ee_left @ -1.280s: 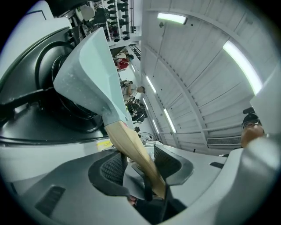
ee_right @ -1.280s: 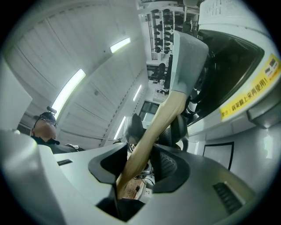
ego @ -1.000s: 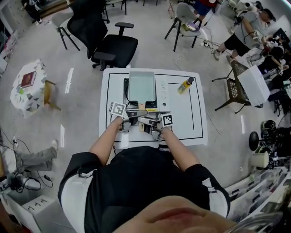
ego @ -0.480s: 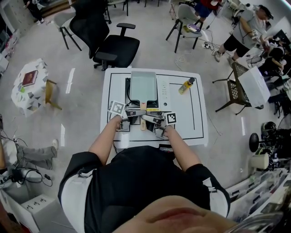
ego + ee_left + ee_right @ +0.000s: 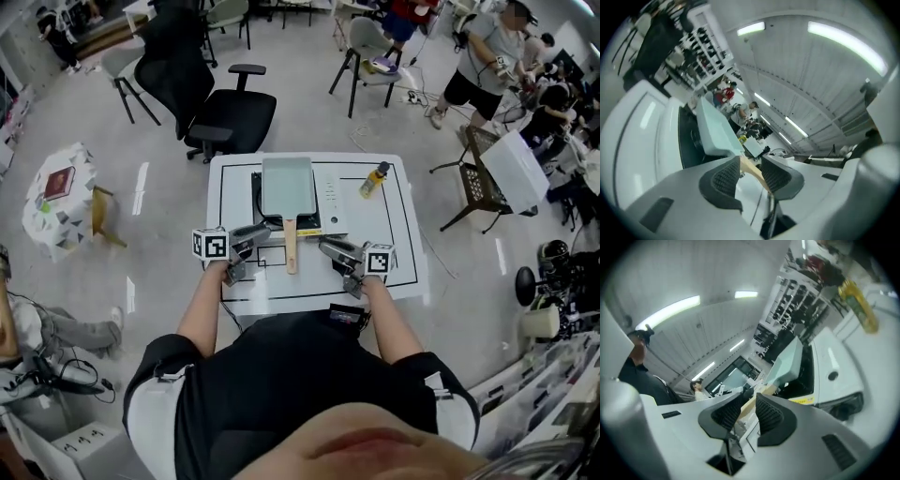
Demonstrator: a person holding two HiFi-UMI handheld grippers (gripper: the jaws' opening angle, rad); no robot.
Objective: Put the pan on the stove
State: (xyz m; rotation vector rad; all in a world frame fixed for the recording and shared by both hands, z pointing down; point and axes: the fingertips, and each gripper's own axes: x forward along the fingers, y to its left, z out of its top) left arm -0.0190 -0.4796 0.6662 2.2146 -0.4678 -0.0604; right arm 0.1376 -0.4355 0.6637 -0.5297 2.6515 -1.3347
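On the white table (image 5: 403, 253) in the head view, I see the pale green pan (image 5: 287, 183) sitting on the stove (image 5: 330, 192), its wooden handle (image 5: 291, 248) pointing back toward the person. The left gripper (image 5: 261, 232) lies just to the left of that handle and the right gripper (image 5: 328, 247) just to its right – the handle runs between the two sets of fingertips, touched by neither. A yellow bottle (image 5: 374, 178) stands beyond the right gripper's tips, past the stove. In the left gripper view, the left gripper (image 5: 750, 161) has its ribbed pads (image 5: 726, 176) parted with nothing clamped; the handle (image 5: 757, 173) shows through the gap, farther off, with the pan (image 5: 715, 126) ahead of the fingers on the dark stove top (image 5: 686, 140). In the right gripper view, the right gripper (image 5: 752, 397) also has its fingers apart – a narrower gap, empty – and past the tips come the handle (image 5: 764, 391), the pan (image 5: 787, 359), the stove (image 5: 832, 366) and the bottle (image 5: 858, 305).
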